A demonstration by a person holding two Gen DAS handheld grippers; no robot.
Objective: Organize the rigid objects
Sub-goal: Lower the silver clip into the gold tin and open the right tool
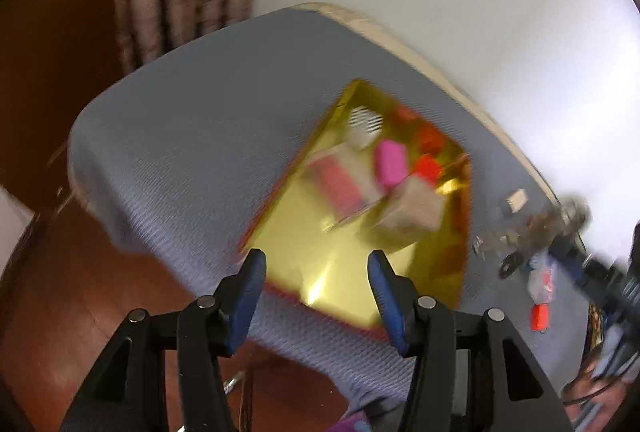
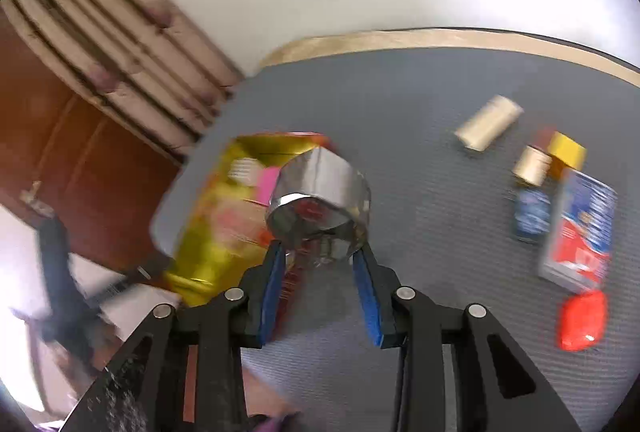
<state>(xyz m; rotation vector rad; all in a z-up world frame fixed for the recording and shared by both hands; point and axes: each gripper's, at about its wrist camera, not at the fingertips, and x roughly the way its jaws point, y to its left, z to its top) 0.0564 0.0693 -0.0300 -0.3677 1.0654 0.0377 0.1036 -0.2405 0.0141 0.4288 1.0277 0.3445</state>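
In the left wrist view a shiny gold box (image 1: 352,252) lies open on the grey mat (image 1: 192,136). It holds a pink block (image 1: 390,162), a red block (image 1: 428,168), a beige box (image 1: 412,212) and other blurred pieces. My left gripper (image 1: 316,258) hovers open over the box's near edge, with nothing between its blue pads. In the right wrist view my right gripper (image 2: 318,250) is shut on the lower side of a faceted silver tin (image 2: 320,196). The tin is held up beside the gold box (image 2: 208,232).
Right of the tin on the mat (image 2: 400,112) lie a beige cylinder (image 2: 488,122), a yellow block (image 2: 566,150), a blue-labelled bottle (image 2: 530,200), a blue and red packet (image 2: 578,228) and a red object (image 2: 582,320). Small clutter (image 1: 536,272) lies right of the box. The table edge drops to a wooden floor (image 1: 60,292).
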